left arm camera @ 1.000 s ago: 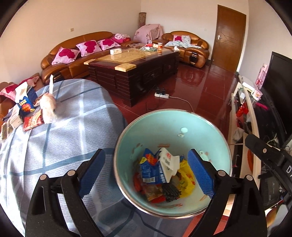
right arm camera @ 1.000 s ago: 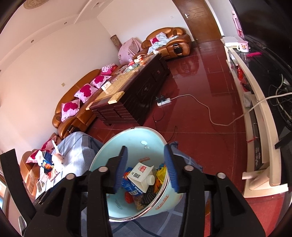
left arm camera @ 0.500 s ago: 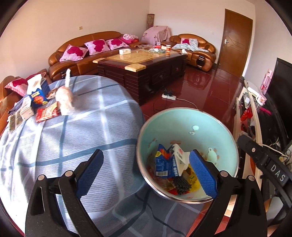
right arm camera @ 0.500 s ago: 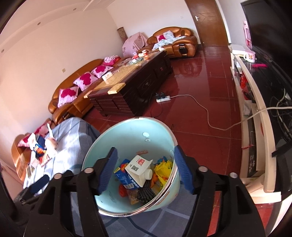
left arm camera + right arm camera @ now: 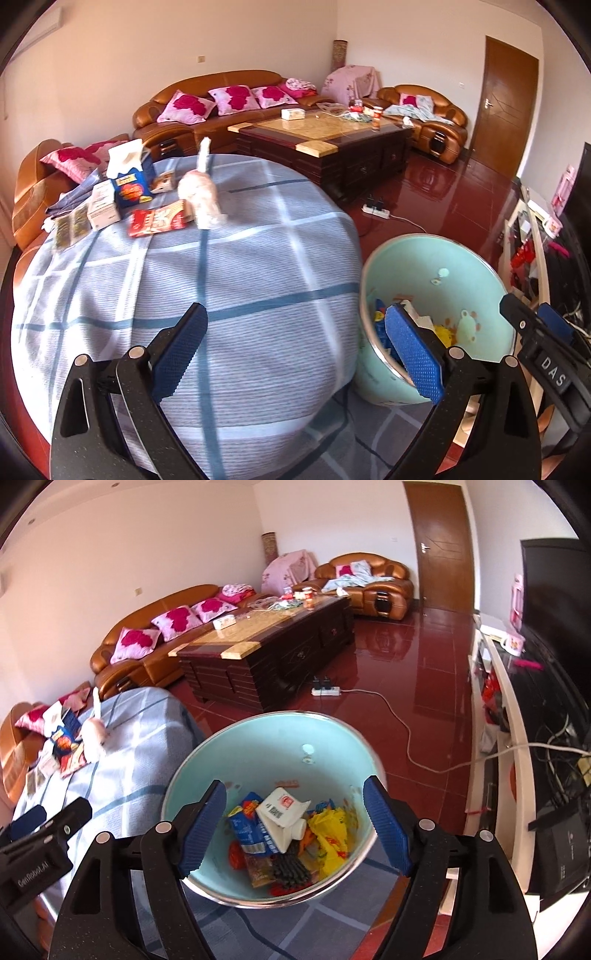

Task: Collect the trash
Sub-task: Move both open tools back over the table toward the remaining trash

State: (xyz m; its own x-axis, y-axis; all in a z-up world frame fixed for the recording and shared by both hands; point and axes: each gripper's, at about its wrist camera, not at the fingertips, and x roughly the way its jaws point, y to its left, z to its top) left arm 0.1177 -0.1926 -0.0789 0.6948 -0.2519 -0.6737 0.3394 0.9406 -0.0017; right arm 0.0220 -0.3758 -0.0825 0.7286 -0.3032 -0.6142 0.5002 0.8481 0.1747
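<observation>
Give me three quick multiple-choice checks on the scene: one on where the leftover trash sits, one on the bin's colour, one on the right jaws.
1. Where does the uncollected trash lie?
A. On the blue checked cloth, at its far end
B. On the red floor
C. On the coffee table

2. What colour is the inside of the trash bin?
A. Red
B. Pale turquoise
C. Black

3. What is between the right gripper's jaws?
A. The white carton
B. A red wrapper
C. Nothing

Answers:
1 A: the red wrapper, blue packet and small boxes lie grouped on the far part of the blue checked cloth.
2 B: the trash bin has a pale turquoise inner wall.
3 C: the right gripper is opening above the bin with nothing between its jaws; the white carton lies in the bin.
</observation>
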